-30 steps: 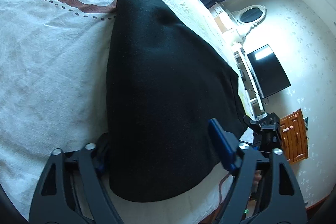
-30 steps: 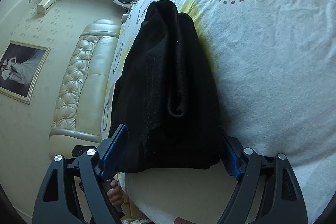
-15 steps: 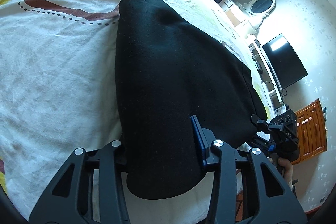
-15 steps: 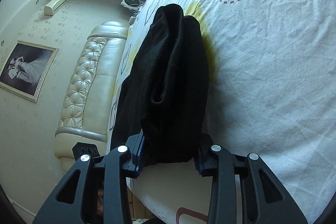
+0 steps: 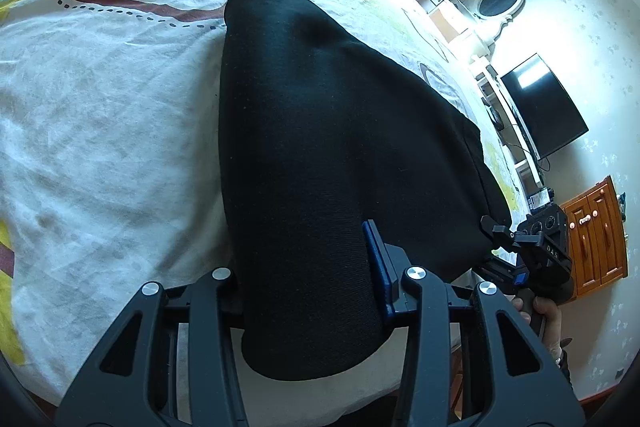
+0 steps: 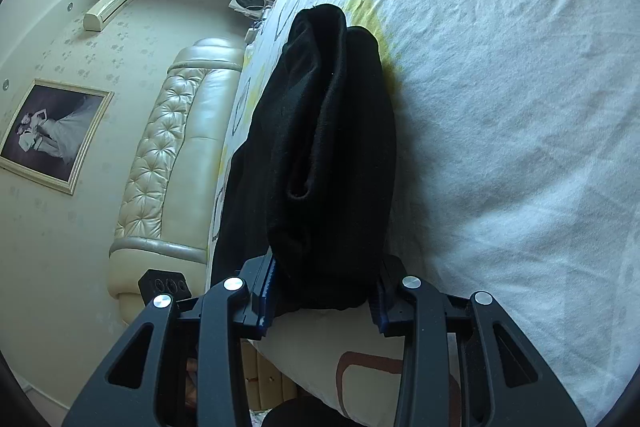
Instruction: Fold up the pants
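Observation:
The black pants [image 5: 320,131] lie on a white patterned bedsheet [image 5: 100,99], stretching away from both cameras. My left gripper [image 5: 308,287] is shut on the near end of the pants at the bed's front edge. My right gripper [image 6: 324,287] is shut on the other near end, where the bunched black fabric [image 6: 328,155] shows a rolled fold. The right gripper also shows in the left wrist view [image 5: 536,247], at the right beside the pants, held by a hand.
The bed edge runs just under both grippers. A padded cream headboard [image 6: 172,163] and a framed picture [image 6: 52,135] lie to the left in the right wrist view. A TV [image 5: 544,107] and a wooden cabinet [image 5: 596,231] stand beyond the bed.
Both grippers went from wide open around the pants' near edge to shut on the fabric. The cloth between the jaws has bunched up.

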